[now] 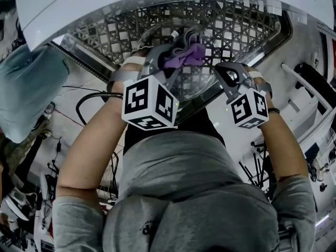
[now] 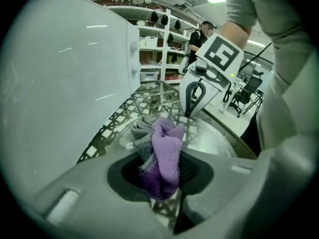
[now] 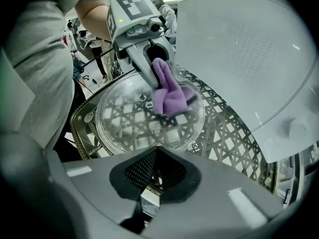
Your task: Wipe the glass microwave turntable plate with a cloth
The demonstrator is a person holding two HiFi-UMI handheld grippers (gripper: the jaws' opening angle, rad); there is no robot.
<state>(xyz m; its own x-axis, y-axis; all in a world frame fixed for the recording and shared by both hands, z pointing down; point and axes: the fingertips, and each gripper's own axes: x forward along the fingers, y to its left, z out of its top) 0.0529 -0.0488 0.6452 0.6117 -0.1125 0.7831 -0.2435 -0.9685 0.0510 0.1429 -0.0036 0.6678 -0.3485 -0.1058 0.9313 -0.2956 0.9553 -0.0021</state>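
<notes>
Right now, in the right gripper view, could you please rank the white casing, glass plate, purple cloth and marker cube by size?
1. white casing
2. glass plate
3. purple cloth and marker cube: these look about alike, so I leave them unranked.

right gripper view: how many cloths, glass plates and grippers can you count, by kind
purple cloth: 1
glass plate: 1
grippers: 2 (left gripper, right gripper)
total: 4
</notes>
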